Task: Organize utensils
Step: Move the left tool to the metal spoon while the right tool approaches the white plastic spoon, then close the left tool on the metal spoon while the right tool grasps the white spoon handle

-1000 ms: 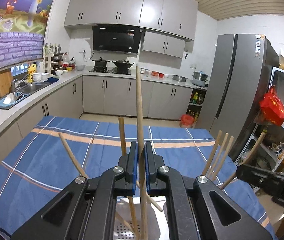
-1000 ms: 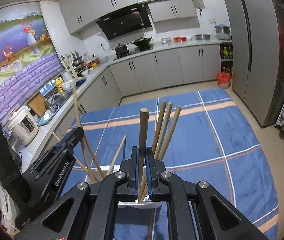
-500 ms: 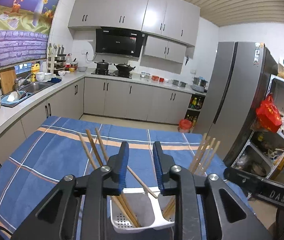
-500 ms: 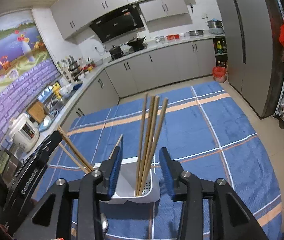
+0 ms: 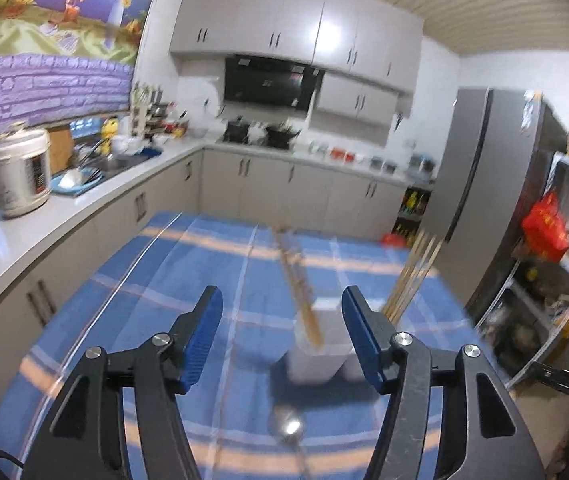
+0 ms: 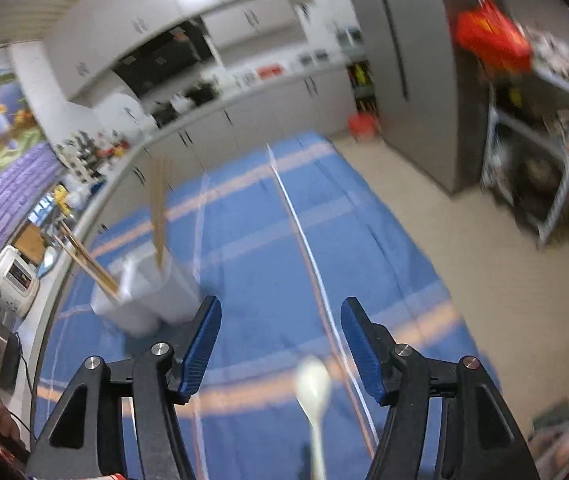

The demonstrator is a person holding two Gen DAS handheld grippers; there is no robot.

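A: Checking left gripper (image 5: 282,322) first: black arms, blue ribbed pads, jaws have just been opening and stand wide apart, nothing between them.

B: Right gripper (image 6: 280,322)?

A: Same build; jaws have just been opening too, gaping, nothing held. Below it a white spoon (image 6: 313,388) with a smooth oval bowl lies flat on the blue plaid tablecloth (image 6: 268,248), blurred.

B: Where's the holder?

A: White plastic utensil holder (image 5: 318,354), boxy, two compartments, stands on the cloth beyond the left gripper's pads. Thin wooden chopsticks (image 5: 298,280) lean left out of one compartment; a second bundle (image 5: 412,276) leans right out of the other. The right wrist view has the holder (image 6: 144,300) to the left of that gripper, well apart.

B: Anything else on the cloth?

A: Shiny metal spoon (image 5: 289,426) lying near the holder, in front of it. Too blurred for detail.
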